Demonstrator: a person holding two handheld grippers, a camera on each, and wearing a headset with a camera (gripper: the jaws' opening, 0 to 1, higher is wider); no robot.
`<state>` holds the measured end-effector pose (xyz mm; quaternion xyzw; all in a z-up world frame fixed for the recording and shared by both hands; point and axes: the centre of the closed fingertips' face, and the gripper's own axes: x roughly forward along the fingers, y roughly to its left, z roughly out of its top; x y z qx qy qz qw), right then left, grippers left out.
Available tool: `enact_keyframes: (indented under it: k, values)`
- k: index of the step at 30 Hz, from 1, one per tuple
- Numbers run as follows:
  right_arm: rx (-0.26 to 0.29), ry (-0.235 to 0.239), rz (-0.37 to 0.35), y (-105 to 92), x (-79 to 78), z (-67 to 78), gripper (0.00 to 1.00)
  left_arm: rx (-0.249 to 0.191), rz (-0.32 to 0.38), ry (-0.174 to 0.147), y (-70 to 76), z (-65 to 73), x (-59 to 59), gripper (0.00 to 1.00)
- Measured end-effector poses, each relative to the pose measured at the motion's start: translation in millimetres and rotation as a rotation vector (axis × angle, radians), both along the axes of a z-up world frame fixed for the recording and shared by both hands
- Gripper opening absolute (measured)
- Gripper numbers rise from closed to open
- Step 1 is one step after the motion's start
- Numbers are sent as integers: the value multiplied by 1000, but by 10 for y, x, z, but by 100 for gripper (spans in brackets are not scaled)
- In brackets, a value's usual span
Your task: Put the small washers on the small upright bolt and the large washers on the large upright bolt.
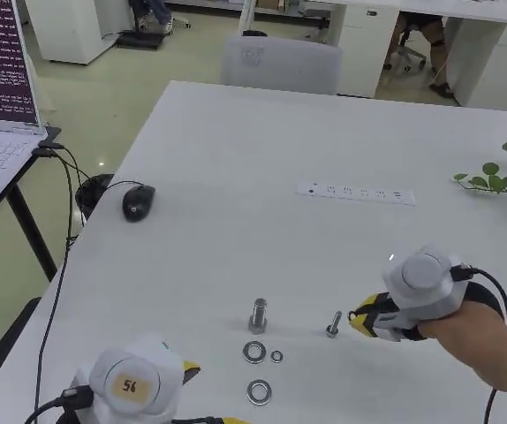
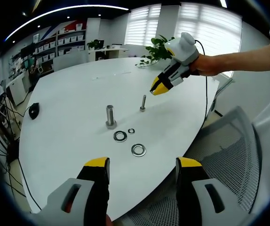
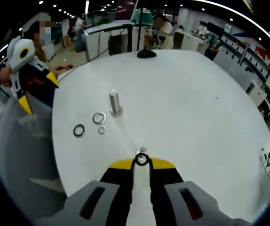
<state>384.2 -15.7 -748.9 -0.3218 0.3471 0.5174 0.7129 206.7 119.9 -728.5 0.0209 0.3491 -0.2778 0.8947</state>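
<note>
While the right gripper (image 3: 142, 163) pinches a small washer (image 3: 142, 159) just beside the small bolt (image 1: 334, 324), the left gripper (image 2: 142, 165) hangs open; three washers (image 1: 254, 352) lie by the big bolt (image 1: 258, 315).

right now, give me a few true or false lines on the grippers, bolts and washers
1. The left gripper is open and empty. True.
2. Three washers lie loose on the table. True.
3. The large bolt already wears a washer. False: none shows on it.
4. The right gripper is at the large bolt. False: it is at the small bolt, shut on a small washer.
5. Both bolts lie flat. False: both stand upright.
</note>
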Motion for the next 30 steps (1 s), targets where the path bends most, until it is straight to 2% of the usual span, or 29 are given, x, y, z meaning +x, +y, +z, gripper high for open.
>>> enact_keyframes:
  k: [6, 13, 30]
  values:
    - [-24, 13, 20, 96, 40, -44, 13, 0, 14, -4, 41, 18, 5, 56]
    - [-57, 19, 34, 109, 44, -103, 13, 0, 25, 0, 83, 6, -10, 56]
    - [-101, 30, 49, 120, 71, -149, 13, -5, 15, 2, 44, 6, -13, 56]
